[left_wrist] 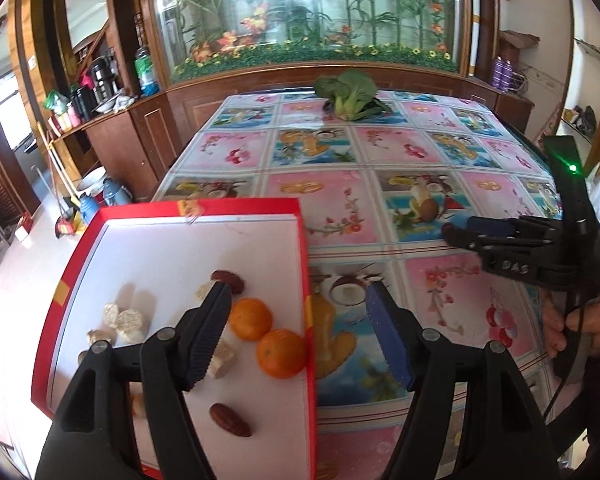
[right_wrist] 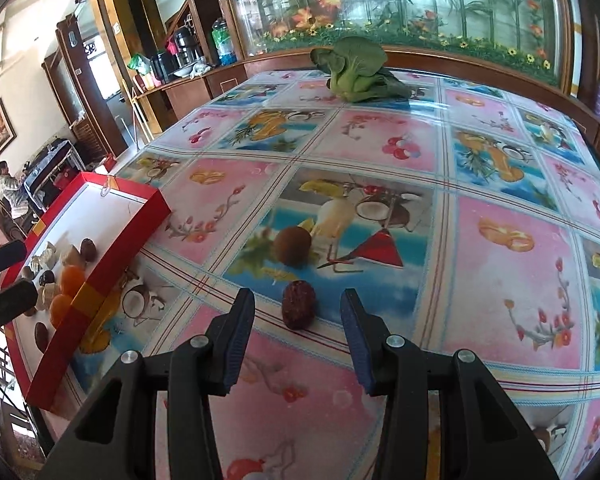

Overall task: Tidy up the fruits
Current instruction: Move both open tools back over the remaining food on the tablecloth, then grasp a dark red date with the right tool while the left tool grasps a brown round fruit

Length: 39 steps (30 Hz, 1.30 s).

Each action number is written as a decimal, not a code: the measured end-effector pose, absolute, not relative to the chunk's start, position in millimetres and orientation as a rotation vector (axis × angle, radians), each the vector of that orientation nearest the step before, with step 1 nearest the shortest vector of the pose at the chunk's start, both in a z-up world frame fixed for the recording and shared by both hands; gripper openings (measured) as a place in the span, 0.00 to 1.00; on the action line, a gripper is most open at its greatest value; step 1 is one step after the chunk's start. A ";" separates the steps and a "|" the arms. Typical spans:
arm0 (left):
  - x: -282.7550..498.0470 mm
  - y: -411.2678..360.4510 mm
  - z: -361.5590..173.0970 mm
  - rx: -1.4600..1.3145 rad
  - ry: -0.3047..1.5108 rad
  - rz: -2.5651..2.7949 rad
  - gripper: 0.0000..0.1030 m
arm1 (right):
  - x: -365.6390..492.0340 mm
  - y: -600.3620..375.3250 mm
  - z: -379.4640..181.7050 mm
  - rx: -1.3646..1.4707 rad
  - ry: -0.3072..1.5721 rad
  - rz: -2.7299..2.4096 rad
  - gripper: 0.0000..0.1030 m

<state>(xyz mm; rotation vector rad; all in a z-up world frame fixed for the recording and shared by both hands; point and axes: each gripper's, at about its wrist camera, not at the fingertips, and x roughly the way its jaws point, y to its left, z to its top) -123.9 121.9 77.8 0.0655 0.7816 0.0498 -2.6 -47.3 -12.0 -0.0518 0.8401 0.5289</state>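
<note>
A red box (left_wrist: 306, 264) with a white floor holds two oranges (left_wrist: 281, 353), dark red dates (left_wrist: 230, 420) and pale cut pieces (left_wrist: 130, 324). My left gripper (left_wrist: 300, 298) is open and empty, its jaws straddling the box's right wall above the oranges. The box also shows at the left of the right wrist view (right_wrist: 148, 216). A single dark red date (right_wrist: 299, 309) lies on the tablecloth. My right gripper (right_wrist: 296, 304) is open with the date between its fingertips, not closed on it. The right gripper also shows in the left wrist view (left_wrist: 456, 232).
A leafy green vegetable (left_wrist: 350, 94) (right_wrist: 356, 76) lies at the far end of the table. The patterned fruit tablecloth (right_wrist: 500, 208) covers the table. A wooden cabinet and glass display stand behind. The table's left edge runs beside the box.
</note>
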 end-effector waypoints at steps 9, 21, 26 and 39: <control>-93.2 83.5 79.2 0.131 0.786 -0.018 0.69 | 2.9 -50.6 -15.7 -0.065 0.863 0.487 0.16; -13.4 28.2 46.5 0.170 0.894 -0.177 0.67 | 24.6 -124.1 -12.9 0.179 0.923 0.254 0.16; 10.6 16.5 30.9 0.158 0.950 -0.217 0.52 | 23.2 -124.8 -12.4 0.195 0.935 0.259 0.16; 24.2 5.0 19.5 0.125 0.982 -0.260 0.25 | 25.8 -122.4 -12.8 0.199 0.939 0.271 0.16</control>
